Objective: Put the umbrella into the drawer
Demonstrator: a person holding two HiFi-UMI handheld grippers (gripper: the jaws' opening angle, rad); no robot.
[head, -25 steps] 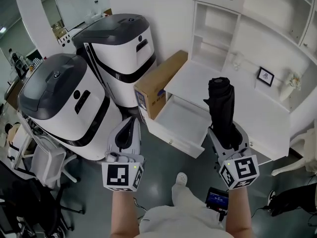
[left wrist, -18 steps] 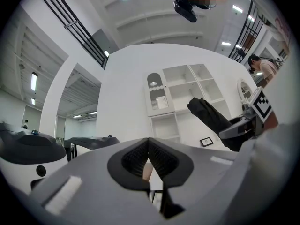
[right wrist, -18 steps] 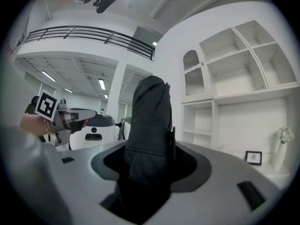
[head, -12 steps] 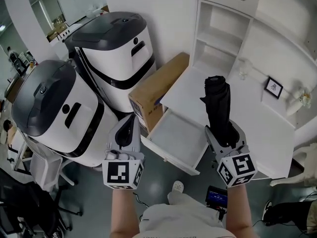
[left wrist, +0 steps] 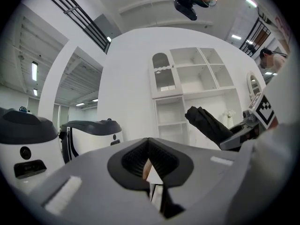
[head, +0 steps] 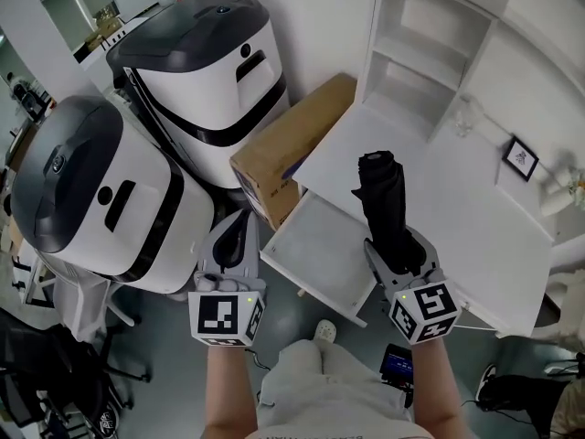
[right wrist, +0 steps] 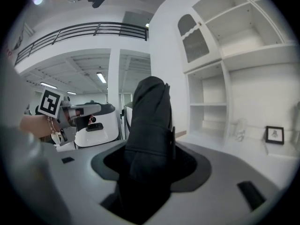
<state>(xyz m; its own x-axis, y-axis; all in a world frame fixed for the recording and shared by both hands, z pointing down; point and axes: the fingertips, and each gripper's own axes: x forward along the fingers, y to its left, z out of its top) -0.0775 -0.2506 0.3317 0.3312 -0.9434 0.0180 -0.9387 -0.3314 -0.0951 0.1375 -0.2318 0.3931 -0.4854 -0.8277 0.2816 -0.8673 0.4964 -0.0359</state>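
Observation:
A black folded umbrella (head: 382, 199) stands almost upright in my right gripper (head: 398, 250), which is shut on its lower end. It hangs above the right side of the open white drawer (head: 320, 254), at the desk's edge. In the right gripper view the umbrella (right wrist: 150, 121) fills the space between the jaws of the right gripper (right wrist: 150, 158). My left gripper (head: 239, 231) hovers left of the drawer's front corner, shut and empty. In the left gripper view its jaws (left wrist: 149, 146) meet, and the umbrella (left wrist: 208, 125) shows at the right.
Two large white and dark grey machines (head: 196, 62) (head: 82, 190) stand to the left. A cardboard box (head: 288, 149) leans between them and the white desk (head: 475, 218). White shelves (head: 411, 44) rise behind the desk. A small picture frame (head: 518, 156) stands on it.
Both grippers have come forward and lower toward the open drawer. The umbrella stays in the right gripper and now hangs nearer the drawer than the desk top.

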